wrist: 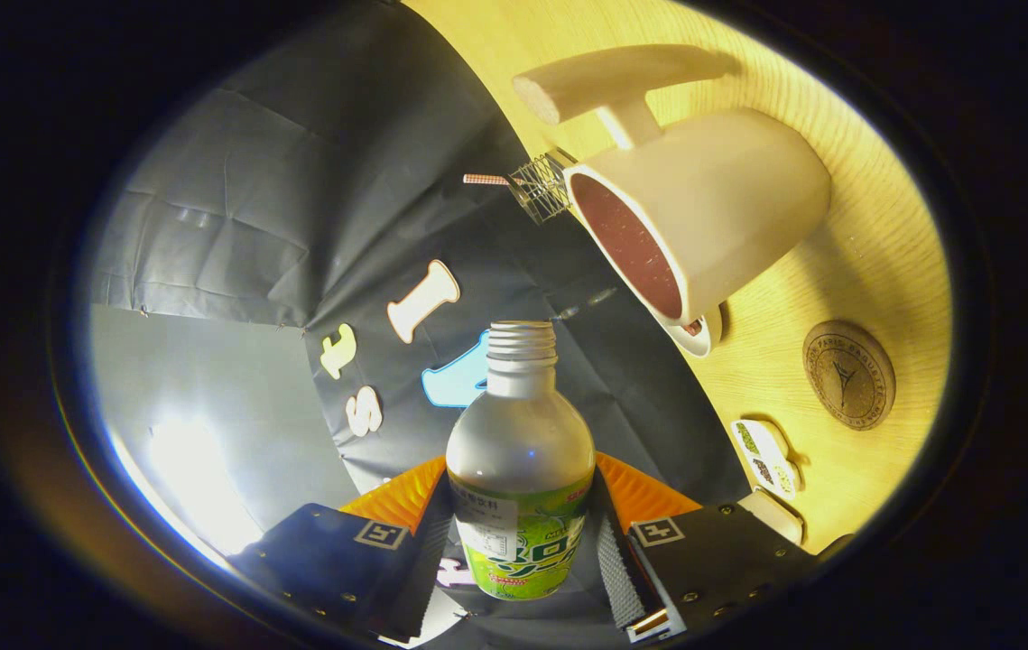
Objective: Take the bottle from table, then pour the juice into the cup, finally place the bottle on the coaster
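Fingers [521,551] clamp the uncapped bottle [521,469] between them, its mouth toward the cup [703,217], coaster [848,375] beyond.

Creased black cloth wall [297,199]; pale wooden table [875,235]; bright glare [198,487].

Bottle [520,469] sits clamped between the fingers [419,533], cap off, threaded neck bare, green label on its lower body, pointing at twelve o'clock. Beyond it at one o'clock, the cream cup [703,217] with its long handle and dark interior. At three o'clock, the round brown coaster [848,375] lies flat on the table [838,487].
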Action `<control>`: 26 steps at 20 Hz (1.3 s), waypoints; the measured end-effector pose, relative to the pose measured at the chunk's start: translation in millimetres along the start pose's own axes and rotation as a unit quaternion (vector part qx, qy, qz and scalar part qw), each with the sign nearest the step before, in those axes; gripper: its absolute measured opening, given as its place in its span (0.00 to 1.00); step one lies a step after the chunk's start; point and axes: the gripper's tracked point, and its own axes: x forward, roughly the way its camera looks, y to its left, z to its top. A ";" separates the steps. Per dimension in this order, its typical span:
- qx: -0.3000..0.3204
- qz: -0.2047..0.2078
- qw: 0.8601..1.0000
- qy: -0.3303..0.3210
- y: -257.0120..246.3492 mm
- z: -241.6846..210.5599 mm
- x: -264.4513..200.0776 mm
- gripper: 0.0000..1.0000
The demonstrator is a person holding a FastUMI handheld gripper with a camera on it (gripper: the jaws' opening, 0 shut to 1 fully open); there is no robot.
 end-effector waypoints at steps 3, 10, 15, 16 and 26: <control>-0.001 -0.002 1.000 0.000 -2.1 2.1 -1.9 0.75; -0.012 -0.003 1.000 0.000 -3.3 5.8 -0.8 0.75; -0.018 -0.001 1.000 -0.005 -2.8 12.1 -1.6 0.75; -0.020 0.000 1.000 -0.005 -2.9 12.3 -0.7 0.75; -0.035 -0.015 0.999 -0.004 -8.9 17.2 -0.5 0.75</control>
